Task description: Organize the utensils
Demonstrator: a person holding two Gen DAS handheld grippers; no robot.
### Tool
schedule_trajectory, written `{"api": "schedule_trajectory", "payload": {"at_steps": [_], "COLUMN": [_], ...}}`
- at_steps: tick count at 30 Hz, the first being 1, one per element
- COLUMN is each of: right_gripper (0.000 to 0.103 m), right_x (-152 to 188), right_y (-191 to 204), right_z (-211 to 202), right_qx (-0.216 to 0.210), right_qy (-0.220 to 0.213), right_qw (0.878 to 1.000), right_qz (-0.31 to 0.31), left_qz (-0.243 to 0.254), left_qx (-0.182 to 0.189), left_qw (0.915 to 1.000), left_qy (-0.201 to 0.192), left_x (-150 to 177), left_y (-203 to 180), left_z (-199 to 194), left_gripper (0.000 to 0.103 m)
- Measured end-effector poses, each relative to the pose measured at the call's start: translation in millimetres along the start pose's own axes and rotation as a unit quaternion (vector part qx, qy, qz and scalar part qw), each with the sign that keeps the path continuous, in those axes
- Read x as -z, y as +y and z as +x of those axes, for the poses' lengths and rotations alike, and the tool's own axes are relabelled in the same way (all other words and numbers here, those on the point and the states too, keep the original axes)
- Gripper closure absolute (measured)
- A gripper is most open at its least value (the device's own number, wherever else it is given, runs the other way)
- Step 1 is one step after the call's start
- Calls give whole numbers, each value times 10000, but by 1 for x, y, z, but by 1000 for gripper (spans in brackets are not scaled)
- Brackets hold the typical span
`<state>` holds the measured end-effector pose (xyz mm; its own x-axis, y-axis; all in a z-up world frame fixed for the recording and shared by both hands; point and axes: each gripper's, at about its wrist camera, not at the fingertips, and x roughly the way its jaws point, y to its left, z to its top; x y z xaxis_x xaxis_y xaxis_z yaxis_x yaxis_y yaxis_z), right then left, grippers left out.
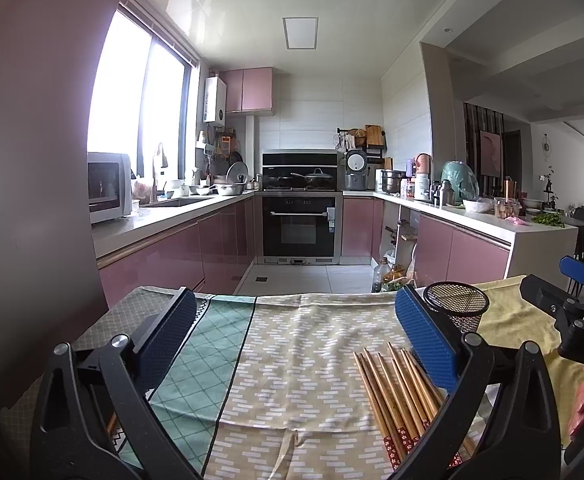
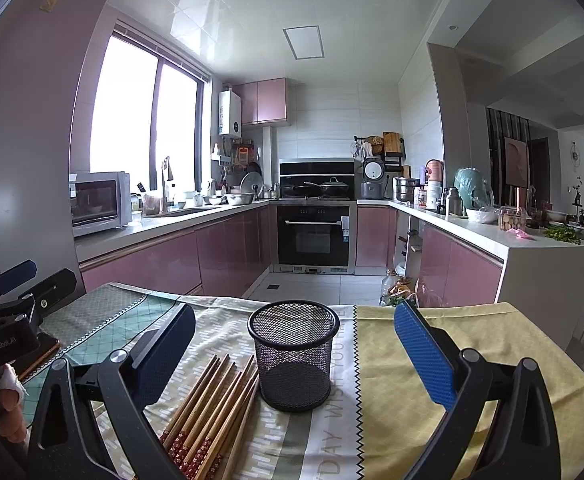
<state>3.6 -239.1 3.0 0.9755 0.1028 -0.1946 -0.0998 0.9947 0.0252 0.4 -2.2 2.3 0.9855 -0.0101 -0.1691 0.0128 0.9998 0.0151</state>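
Several wooden chopsticks (image 1: 395, 392) with red patterned ends lie in a loose pile on the patterned tablecloth (image 1: 292, 360); they also show in the right wrist view (image 2: 212, 404). A black mesh cup (image 2: 293, 354) stands upright and empty just right of the pile, and shows in the left wrist view (image 1: 455, 306). My left gripper (image 1: 292, 328) is open and empty above the cloth, its right finger beside the chopsticks. My right gripper (image 2: 292, 344) is open and empty, its fingers on either side of the cup and nearer the camera than it.
The table's far edge (image 2: 252, 300) faces a kitchen with pink cabinets (image 2: 212, 256), an oven (image 2: 313, 236) and a white counter (image 2: 531, 248) at the right. Bottles (image 2: 391, 284) stand on the floor beyond the table. The right part of the cloth is yellow (image 2: 471, 360).
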Motion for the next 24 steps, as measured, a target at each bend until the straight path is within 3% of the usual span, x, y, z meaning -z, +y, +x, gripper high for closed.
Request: {"api": "schedule_trajectory", "payload": {"at_steps": [24], "right_gripper": [7], "right_x": [0], "right_y": [-1], "right_z": [0], "right_qx": [3], "right_qy": [-18], "right_qw": [10000], "right_qz": [19], "left_qz": [-23], "left_qx": [5], "left_qw": [10000], "left_qy": [-28], "left_x": [0], "left_y": [0], "left_z": [0], "left_gripper": [5]}}
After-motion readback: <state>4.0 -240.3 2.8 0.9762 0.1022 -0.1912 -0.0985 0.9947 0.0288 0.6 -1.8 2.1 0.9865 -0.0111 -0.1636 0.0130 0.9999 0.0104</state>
